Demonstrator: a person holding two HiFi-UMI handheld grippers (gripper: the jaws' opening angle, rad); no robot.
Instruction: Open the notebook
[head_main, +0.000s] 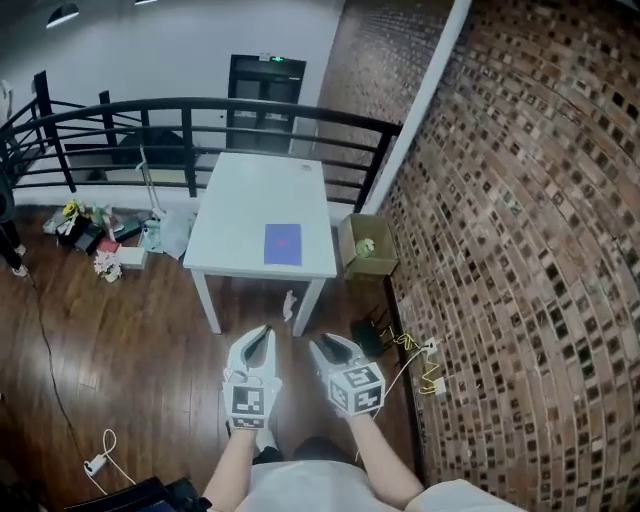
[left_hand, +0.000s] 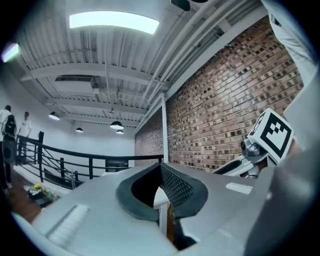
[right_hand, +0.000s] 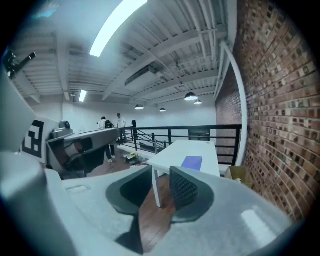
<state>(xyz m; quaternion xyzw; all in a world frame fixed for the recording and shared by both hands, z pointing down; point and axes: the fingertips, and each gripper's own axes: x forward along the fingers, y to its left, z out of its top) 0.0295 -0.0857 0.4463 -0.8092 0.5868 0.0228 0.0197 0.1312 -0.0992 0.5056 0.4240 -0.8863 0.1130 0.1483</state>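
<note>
Nearest, the left gripper (head_main: 264, 334) and the right gripper (head_main: 333, 346) are held side by side above the dark wooden floor (head_main: 120, 340), both well short of the white desk (head_main: 255, 195). In the left gripper view, the left gripper's fingers (left_hand: 175, 187) are seen pressed together at their tips, with nothing caught between them. In the right gripper view, the right gripper's fingers (right_hand: 184, 190) are seen parted by a narrow gap, and nothing is held in it. Farther off, the purple notebook (head_main: 282, 244) is laid flat on the desk, near its near right corner and well apart from both grippers. A cardboard box (head_main: 366, 247) is set on the floor just right of the desk, beside the brick wall (head_main: 520, 200). Beyond the desk, a black railing (head_main: 200, 105) is seen.
</note>
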